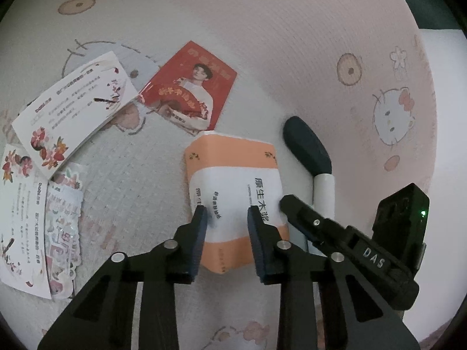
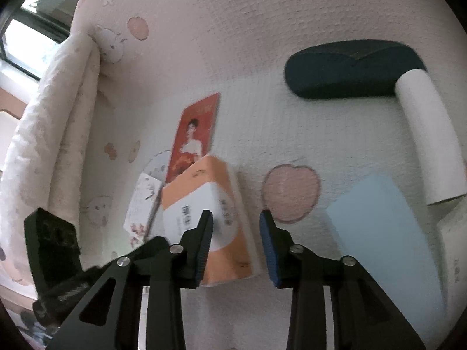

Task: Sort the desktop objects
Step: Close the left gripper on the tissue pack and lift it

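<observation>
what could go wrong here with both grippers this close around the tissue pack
1. The left gripper pinches only the soft top of the tissue pack; the wrap may slip free or tear.
2. The right gripper stands open with one finger over the pack's edge, close to the left gripper, so the two may knock.
3. The red photo card lies at the pack's far end; dragging the pack could push it.

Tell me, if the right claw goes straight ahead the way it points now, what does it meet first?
Probably the patterned cloth: the open right claw aims at bare cloth just right of the orange tissue pack. Its left finger overlaps the pack; depth is unclear.
</observation>
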Demonstrator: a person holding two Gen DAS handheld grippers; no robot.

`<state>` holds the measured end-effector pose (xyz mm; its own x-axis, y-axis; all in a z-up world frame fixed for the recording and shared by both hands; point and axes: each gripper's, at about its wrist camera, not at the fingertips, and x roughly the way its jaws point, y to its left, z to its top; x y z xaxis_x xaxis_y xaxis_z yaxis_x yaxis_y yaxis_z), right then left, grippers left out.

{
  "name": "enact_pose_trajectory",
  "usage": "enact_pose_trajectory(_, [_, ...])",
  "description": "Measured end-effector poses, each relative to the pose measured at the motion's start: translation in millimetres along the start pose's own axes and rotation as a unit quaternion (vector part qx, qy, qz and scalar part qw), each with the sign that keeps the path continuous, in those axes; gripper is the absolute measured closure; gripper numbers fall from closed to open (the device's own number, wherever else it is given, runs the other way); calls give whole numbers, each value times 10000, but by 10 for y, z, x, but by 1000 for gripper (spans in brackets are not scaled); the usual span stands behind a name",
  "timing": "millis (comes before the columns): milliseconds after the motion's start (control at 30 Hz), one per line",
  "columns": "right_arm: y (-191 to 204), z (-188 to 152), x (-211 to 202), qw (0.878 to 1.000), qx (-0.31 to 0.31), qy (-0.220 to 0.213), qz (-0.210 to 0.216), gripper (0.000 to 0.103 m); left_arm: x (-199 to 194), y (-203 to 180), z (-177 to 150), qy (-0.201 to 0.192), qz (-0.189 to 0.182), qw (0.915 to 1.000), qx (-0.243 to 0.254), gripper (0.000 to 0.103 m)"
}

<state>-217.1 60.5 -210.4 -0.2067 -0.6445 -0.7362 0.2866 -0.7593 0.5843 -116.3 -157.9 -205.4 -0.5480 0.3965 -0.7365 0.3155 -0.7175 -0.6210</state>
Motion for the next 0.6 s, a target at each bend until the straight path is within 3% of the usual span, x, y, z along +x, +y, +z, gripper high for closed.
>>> enact_pose_trajectory(67, [35, -16, 40, 9999, -58, 49, -82, 78, 21, -13, 16, 30, -42, 10000, 50, 87])
enact_pose_trajectory(233, [88, -77, -3, 9991, -228, 74, -336, 80, 35, -46, 61, 79, -20, 9996, 260, 87])
enact_pose_trajectory(433, [58, -221, -103, 9987, -163, 425, -239, 80, 74, -16, 62, 193, -18, 9995, 245, 87])
enact_pose_trajectory(533, [-3, -204, -110, 9989, -13, 389, -246, 80, 69, 0, 74, 186, -65, 9998, 102, 80])
enact_pose_trajectory(600, [-92, -163, -122, 9989, 241, 329, -218, 79, 72, 16, 94, 203, -86, 9998, 0, 69])
